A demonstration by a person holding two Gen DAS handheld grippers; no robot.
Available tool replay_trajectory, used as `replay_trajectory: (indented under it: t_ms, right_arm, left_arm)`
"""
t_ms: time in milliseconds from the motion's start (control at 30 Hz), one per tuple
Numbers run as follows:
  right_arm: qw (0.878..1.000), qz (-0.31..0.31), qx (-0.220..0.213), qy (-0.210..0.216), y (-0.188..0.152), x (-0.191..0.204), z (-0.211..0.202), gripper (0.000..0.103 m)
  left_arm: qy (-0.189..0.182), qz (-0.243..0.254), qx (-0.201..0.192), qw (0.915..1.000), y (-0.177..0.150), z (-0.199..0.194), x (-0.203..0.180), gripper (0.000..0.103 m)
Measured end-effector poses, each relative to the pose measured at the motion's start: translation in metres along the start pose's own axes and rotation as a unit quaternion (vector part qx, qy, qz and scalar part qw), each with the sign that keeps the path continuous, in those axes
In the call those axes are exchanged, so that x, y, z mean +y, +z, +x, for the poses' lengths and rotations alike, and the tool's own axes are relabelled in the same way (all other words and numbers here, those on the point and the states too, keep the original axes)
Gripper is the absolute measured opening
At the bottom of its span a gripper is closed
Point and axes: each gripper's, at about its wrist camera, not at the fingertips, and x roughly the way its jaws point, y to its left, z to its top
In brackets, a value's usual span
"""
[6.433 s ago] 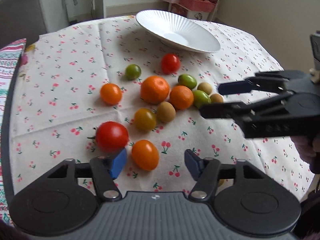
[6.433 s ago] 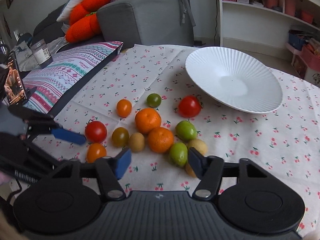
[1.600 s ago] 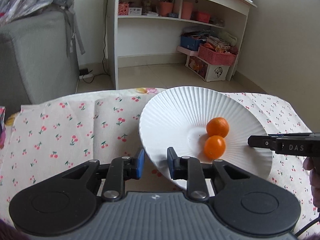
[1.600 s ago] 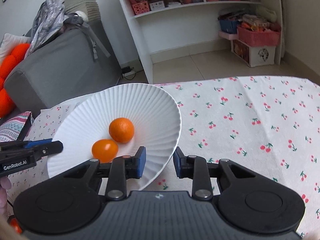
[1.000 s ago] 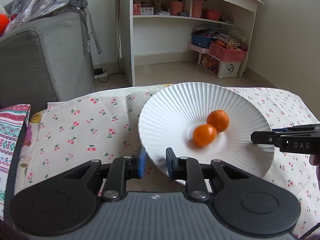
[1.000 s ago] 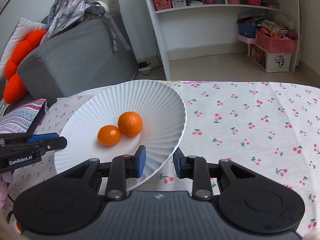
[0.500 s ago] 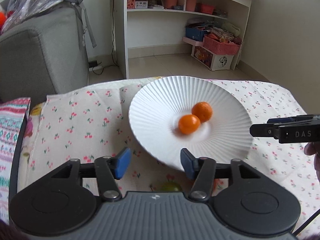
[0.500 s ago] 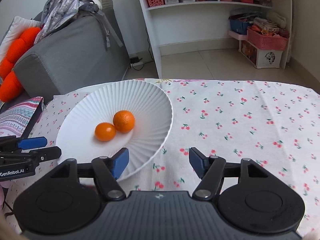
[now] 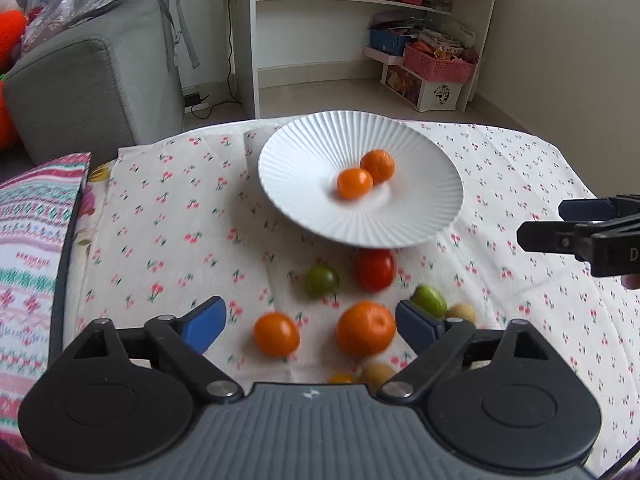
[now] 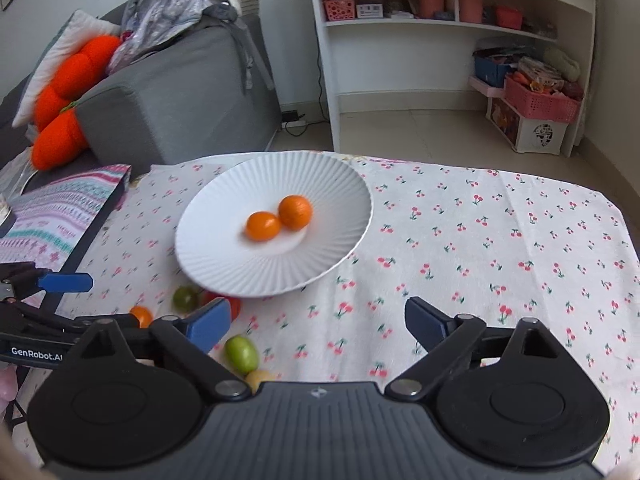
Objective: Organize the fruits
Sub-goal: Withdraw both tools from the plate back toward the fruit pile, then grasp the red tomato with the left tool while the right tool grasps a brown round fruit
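Left gripper (image 9: pixel 310 322) and right gripper (image 10: pixel 318 320) both hang spread wide and empty above a cherry-print tablecloth (image 10: pixel 500 240). Two oranges (image 9: pixel 365 175) sit touching in the white plate (image 9: pixel 320 152); more fruit (image 9: pixel 362 330) lies loose nearby.

Ribbed white plate (image 9: pixel 420 216) — glossy ceramic look — on printed cloth tablecloth (image 9: pixel 168 216).

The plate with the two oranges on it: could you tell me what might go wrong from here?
1. The two oranges lie loose and touching in the shallow plate; a knock on its rim could roll them out.
2. The red tomato sits right at the plate's near edge, so a claw reaching for it may bump the plate.
3. The left claw and right claw, both open, work close together and could collide.
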Motion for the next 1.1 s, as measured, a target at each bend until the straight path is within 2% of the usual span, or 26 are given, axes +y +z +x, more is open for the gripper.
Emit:
replay_trajectory:
  t_ms: [233, 567, 800, 900, 1100]
  right_arm:
    - [1.000, -0.002, 0.015, 0.009, -0.021, 0.012, -0.013, 0.099]
    - [0.998, -0.034, 0.030, 0.041, -0.062, 0.039, -0.014, 0.101]
    - [0.995, -0.078, 0.016, 0.052, -0.093, 0.060, -0.017, 0.102]
    - [0.993, -0.107, 0.011, 0.058, -0.106, 0.070, -0.018, 0.102]
    - [0.991, -0.114, 0.003, 0.076, -0.126, 0.080, -0.017, 0.102]
  left_arm:
    - [0.010, -0.004, 0.007, 0.9999, -0.023, -0.020, 0.000, 0.095]
    - [0.012, -0.005, 0.007, 0.9999, -0.063, -0.019, 0.005, 0.095]
    - [-0.001, 0.019, -0.027, 0.9995, -0.089, -0.016, 0.015, 0.095]
    - [-0.010, 0.030, -0.028, 0.9991, -0.100, -0.012, 0.017, 0.095]
    - [-0.014, 0.038, -0.037, 0.9985, -0.113, -0.007, 0.018, 0.095]
